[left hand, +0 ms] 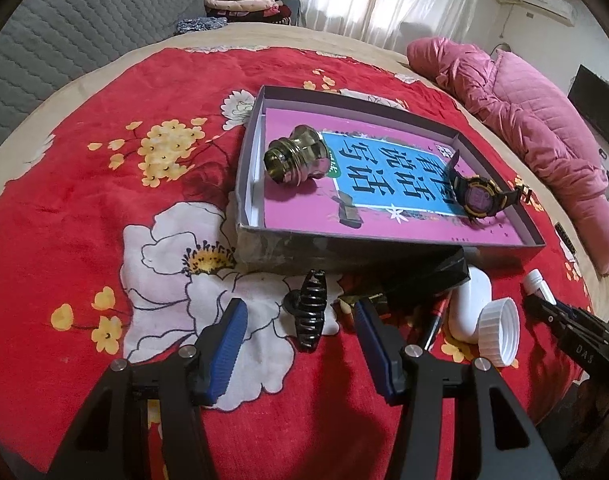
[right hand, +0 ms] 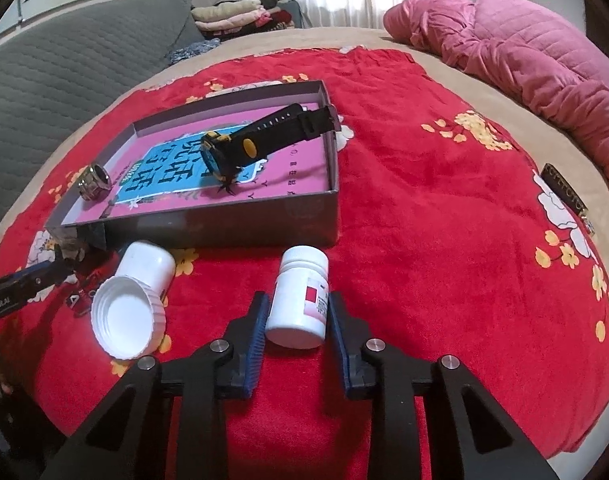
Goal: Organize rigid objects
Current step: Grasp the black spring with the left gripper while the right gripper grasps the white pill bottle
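On the bed's red blanket [right hand: 424, 208] I see the shallow box [right hand: 232, 224] holding a watch [right hand: 240, 148] and a metal fitting [left hand: 296, 158]. My right tongs [right hand: 298, 312] are clamped on the white pill bottle [right hand: 300, 300]; my left tongs [left hand: 300, 320] stand apart around a black hair clip [left hand: 310, 308].

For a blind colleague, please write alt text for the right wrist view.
The right gripper closes on a white pill bottle on a red floral blanket. Behind, a shallow box holds a wristwatch.
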`<action>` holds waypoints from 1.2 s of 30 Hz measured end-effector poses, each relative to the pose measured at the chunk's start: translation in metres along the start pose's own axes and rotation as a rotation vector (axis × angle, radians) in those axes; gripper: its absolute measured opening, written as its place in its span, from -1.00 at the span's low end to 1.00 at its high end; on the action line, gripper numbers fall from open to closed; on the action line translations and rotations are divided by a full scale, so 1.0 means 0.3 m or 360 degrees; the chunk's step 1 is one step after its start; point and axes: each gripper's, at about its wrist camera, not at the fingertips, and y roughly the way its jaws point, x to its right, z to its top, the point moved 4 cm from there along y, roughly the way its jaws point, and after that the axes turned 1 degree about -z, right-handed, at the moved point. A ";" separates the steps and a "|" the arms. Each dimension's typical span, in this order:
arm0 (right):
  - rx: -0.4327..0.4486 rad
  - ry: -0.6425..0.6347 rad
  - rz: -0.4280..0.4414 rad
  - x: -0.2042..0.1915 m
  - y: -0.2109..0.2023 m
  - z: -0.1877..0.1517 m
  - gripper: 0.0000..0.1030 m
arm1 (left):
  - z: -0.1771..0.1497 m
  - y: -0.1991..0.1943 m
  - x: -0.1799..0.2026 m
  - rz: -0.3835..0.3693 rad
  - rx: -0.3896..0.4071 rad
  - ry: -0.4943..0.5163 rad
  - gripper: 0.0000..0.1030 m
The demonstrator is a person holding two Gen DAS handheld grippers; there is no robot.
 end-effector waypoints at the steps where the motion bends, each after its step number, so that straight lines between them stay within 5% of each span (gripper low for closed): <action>1: 0.0001 -0.0009 0.0007 -0.005 0.000 0.000 -0.44 | 0.000 0.000 -0.002 -0.0005 0.0002 -0.0004 0.04; 12: 0.0006 -0.0031 0.0034 -0.019 -0.001 -0.003 -0.47 | 0.003 0.025 0.008 -0.0017 -0.0021 0.0031 -0.52; 26: -0.0009 -0.0016 0.0055 -0.014 0.007 -0.003 -0.47 | -0.009 0.050 0.022 -0.0074 -0.0077 0.0056 -0.70; 36: 0.0007 -0.0003 0.0083 -0.013 -0.010 0.000 -0.47 | 0.001 0.000 0.026 -0.0050 0.0006 0.0084 -0.70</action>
